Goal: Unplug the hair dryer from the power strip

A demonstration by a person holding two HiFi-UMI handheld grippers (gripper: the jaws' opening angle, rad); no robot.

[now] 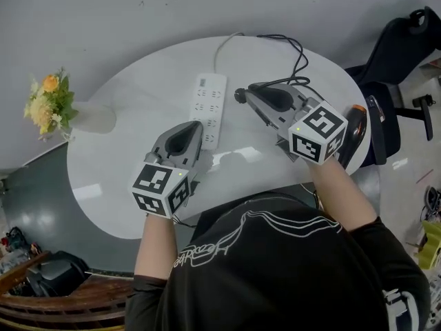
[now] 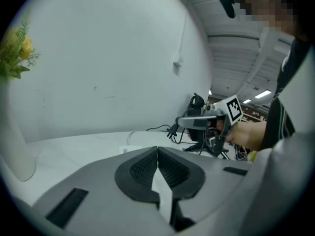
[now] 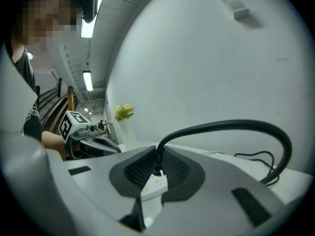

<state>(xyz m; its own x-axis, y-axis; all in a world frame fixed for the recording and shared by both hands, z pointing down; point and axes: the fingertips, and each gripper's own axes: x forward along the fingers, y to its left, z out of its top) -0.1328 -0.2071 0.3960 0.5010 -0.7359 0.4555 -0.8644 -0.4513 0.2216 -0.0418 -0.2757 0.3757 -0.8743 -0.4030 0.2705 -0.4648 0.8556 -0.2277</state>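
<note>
Apparently the main step is done. The plug (image 2: 173, 130) is seen lifted clear of the power strip (image 1: 210, 106) and is held in the air just to the right of the strip's far end, with no contact between the two. It is clamped by the right tool (image 1: 248, 93), whose jaws are closed on it. The black cord (image 3: 222, 126) is seen arching out from between them and trailing off to the far right of the bench (image 1: 117, 164).

The left tool (image 1: 196, 125) is held above the near end of the strip. Its jaws are pressed together and nothing is caught between them, so the strip is not pinned down by it. The strip is left lying flat near the middle of the bench, with its own white lead running to the far edge.

A dark object with an orange tip at the right edge of the bench is taken to be the hair dryer (image 1: 355, 133), though this cannot be confirmed. What is judged to remain is small: the plug is to be set down on the bench and let go.
</note>
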